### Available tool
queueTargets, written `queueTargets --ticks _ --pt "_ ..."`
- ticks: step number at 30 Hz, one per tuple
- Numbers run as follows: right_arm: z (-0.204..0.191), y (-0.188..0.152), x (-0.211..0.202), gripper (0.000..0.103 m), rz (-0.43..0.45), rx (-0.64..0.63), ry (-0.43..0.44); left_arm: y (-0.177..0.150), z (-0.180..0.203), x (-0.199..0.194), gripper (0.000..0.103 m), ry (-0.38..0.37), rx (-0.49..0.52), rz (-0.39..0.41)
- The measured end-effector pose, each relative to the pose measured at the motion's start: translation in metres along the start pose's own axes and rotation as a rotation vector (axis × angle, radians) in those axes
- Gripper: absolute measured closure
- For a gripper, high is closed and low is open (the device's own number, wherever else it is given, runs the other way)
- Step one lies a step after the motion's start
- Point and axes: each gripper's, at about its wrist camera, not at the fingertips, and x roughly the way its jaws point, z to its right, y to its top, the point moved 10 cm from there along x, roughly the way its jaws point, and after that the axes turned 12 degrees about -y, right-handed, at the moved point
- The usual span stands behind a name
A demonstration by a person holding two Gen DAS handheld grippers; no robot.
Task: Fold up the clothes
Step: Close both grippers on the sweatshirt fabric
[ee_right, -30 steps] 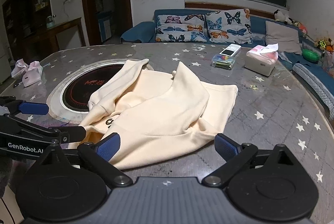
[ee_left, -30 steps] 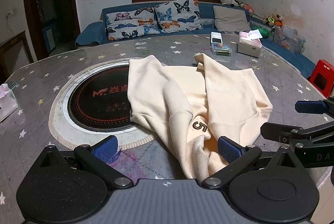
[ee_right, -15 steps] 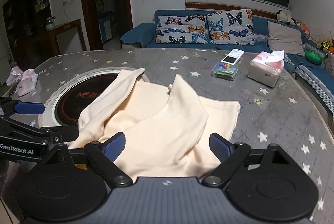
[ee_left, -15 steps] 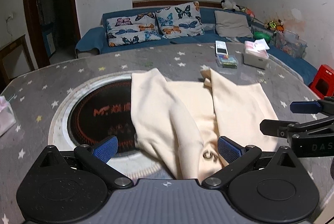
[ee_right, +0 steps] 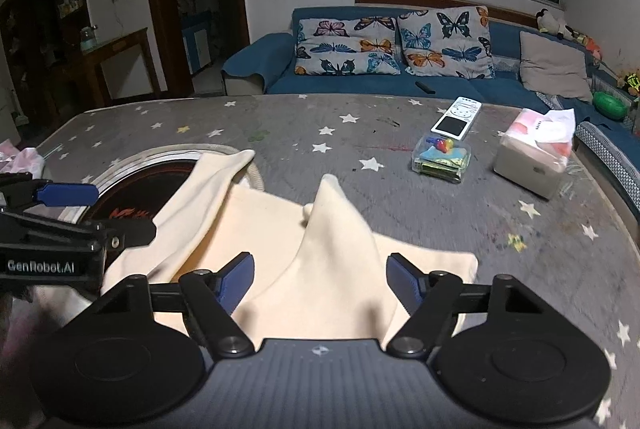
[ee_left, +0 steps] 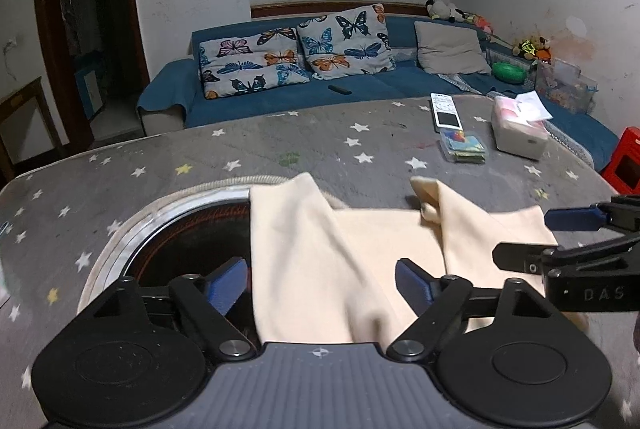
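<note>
A cream garment (ee_left: 320, 249) lies crumpled on the grey star-patterned table (ee_left: 280, 149), with two folded flaps pointing away from me. My left gripper (ee_left: 320, 285) hangs low over its near left part. Its jaws are closing, with a ridge of cloth between the blue pads (ee_left: 228, 283) but not pressed by them. My right gripper (ee_right: 320, 281) straddles the right flap of the garment (ee_right: 332, 249). Its jaws are closing too, and the pads (ee_right: 404, 281) stand clear of the fabric. Each view shows the other gripper from the side: the right gripper (ee_left: 522, 236) and the left gripper (ee_right: 124, 211).
A round black hotplate inset (ee_left: 180, 229) lies under the garment's left edge. A remote (ee_left: 446, 111), a clear plastic box (ee_left: 464, 147) and a tissue box (ee_left: 518, 133) sit at the far right. A blue sofa (ee_left: 360, 97) runs behind the table, and a red stool (ee_left: 624, 161) stands right.
Both grippers have moved forward over the garment, and its near edge with the printed 5 has slipped under the left gripper's body. Both pairs of jaws have narrowed.
</note>
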Motion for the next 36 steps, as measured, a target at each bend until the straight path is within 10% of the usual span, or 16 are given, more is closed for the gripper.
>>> queueTargets --ticks 13,21,27,36 --pt "0.001 0.015 0.063 0.038 -0.051 0.009 -0.002 0.025 -0.033 0.080 0.028 0.007 -0.045 -0.047" --pt "-0.002 0.009 0.084 0.061 -0.086 0.010 0.012 0.007 -0.051 0.099 0.081 -0.025 -0.105 -0.103" --pt "0.002 0.012 0.079 0.090 -0.062 0.034 0.030 0.008 -0.056 0.094 0.098 -0.035 -0.116 -0.071" --pt "0.016 0.020 0.050 0.093 -0.001 0.074 0.024 0.024 -0.044 0.084 0.082 -0.051 -0.113 -0.039"
